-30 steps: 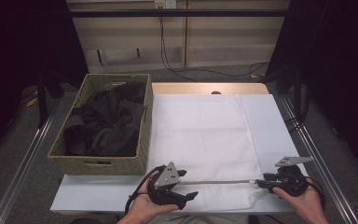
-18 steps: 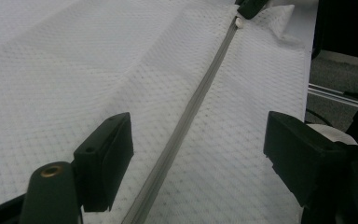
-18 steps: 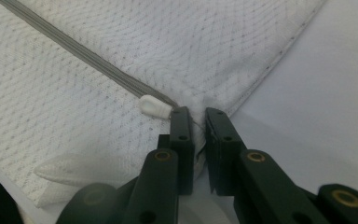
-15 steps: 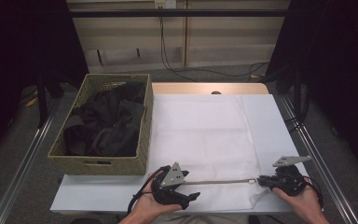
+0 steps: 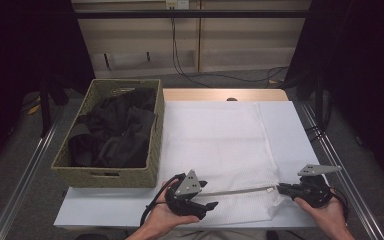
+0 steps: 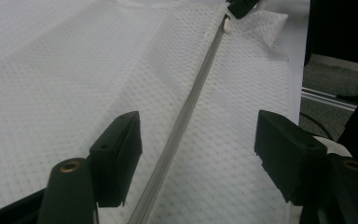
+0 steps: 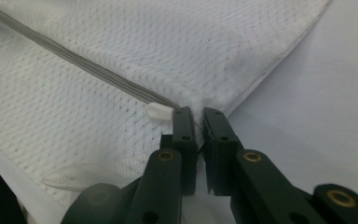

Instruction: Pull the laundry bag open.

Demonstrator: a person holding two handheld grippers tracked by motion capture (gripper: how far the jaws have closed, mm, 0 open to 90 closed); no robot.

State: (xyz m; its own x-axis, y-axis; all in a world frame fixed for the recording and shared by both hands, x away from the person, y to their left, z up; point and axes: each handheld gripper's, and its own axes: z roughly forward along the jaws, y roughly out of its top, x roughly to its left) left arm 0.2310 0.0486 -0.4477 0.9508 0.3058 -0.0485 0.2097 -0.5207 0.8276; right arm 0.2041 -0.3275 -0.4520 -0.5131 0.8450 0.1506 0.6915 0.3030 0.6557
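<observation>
High view: white mesh bag (image 5: 220, 150) flat on tabletop (image 5: 290, 125), its zipper (image 5: 235, 191) stretched between both tools. Right tool (image 7: 199, 122), clamped together on the bag's fabric beside the zipper's white end piece (image 7: 158, 112). Left tool (image 6: 196, 154), jaws apart and just closing, straddling the zipper without pressing it. Wicker basket (image 5: 105, 175) of dark clothes (image 5: 115, 132) beyond the left tool.

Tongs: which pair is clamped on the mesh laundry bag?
The right tongs, pinched on the mesh laundry bag beside its zipper pull; the left tongs straddle the zipper, open.
</observation>
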